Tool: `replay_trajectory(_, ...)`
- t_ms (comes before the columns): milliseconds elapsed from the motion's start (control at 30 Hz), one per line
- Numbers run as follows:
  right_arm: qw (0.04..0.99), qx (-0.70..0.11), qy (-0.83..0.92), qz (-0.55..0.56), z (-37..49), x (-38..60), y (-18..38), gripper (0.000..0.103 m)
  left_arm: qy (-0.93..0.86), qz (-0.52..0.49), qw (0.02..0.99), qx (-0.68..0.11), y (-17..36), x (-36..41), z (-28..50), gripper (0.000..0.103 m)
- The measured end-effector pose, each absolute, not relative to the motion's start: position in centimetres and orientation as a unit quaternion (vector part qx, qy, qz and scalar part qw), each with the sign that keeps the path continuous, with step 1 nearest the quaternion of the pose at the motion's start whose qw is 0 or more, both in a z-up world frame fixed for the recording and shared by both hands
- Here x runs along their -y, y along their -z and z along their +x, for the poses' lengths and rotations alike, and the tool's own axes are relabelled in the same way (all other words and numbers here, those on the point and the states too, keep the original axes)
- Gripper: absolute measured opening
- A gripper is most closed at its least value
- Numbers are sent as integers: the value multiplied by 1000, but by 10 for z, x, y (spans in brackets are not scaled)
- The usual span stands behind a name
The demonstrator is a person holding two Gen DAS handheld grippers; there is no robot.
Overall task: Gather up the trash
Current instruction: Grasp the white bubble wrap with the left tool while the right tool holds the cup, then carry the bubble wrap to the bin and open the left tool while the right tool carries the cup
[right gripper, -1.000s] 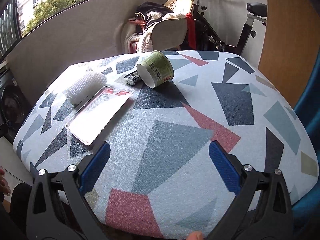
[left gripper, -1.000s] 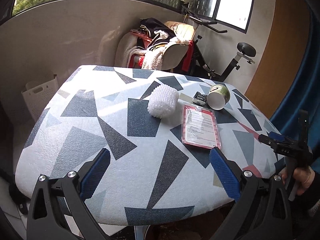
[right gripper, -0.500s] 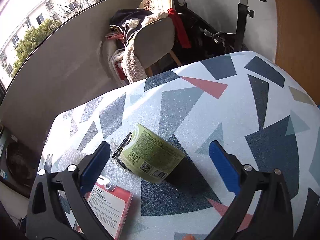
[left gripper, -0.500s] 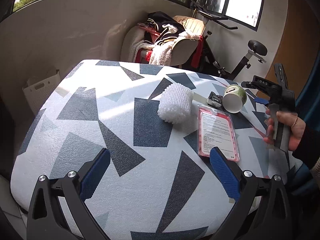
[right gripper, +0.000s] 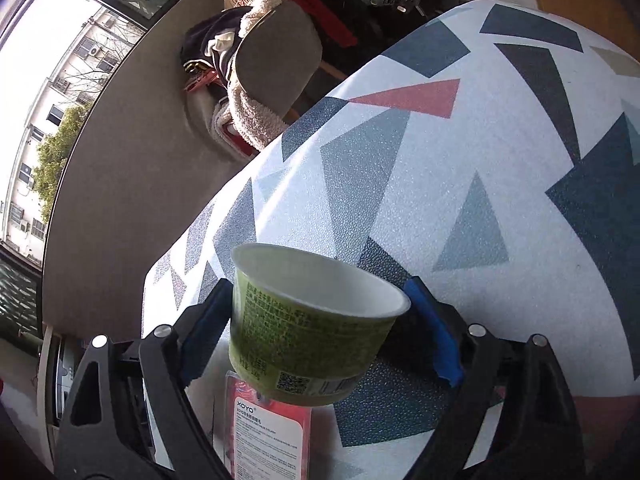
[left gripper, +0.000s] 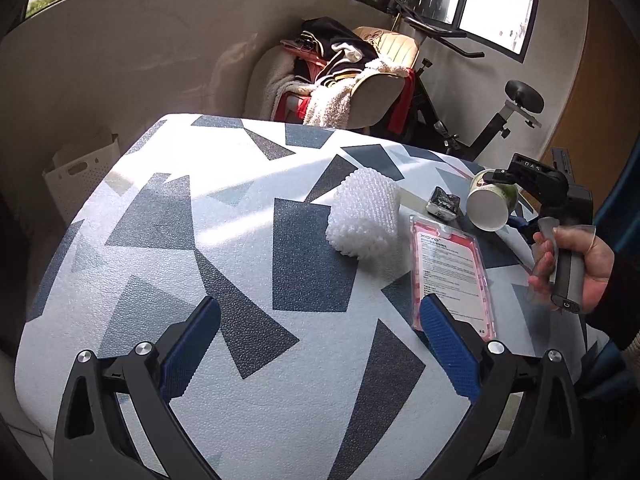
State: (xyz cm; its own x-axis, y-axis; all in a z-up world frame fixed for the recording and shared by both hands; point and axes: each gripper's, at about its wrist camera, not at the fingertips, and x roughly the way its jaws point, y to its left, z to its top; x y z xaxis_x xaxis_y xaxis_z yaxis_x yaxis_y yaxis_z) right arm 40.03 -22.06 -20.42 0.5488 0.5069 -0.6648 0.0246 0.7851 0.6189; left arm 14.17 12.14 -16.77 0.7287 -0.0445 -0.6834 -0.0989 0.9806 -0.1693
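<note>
Spreading under everything, the patterned table (left gripper: pixel 248 240) carries a foam roll (left gripper: pixel 364 216), then a paper cup (right gripper: pixel 312 320) at six o'clock, light and crushable; the right gripper (right gripper: pixel 320 320) has just been closing, pads bracketing its sidewalls, seemingly touching.

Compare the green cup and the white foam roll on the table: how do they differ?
The cup is smooth, green and printed; the foam roll is plain white and bumpy. The cup sits between the right tool's fingers; the roll lies free, with neither tool at it. The cup shows an open white mouth; the roll shows no opening. In the left wrist view both lie on their sides on the table, beside the pink packet.
</note>
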Motion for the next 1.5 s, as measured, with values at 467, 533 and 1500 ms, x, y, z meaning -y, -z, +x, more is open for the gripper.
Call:
replay_trajectory(467,877,-386,-179,224,311,257,173,85,30,-84,911,-403,185,-103,253,93)
replay_trajectory(533,888,-376,-176,200,295,256,171,85,38,-92,908,-407,188,-100,269,91)
replay_trajectory(1500,904,-346,-232,94,156,248,127,85,98,-130,914,-371,151,-81,54,34)
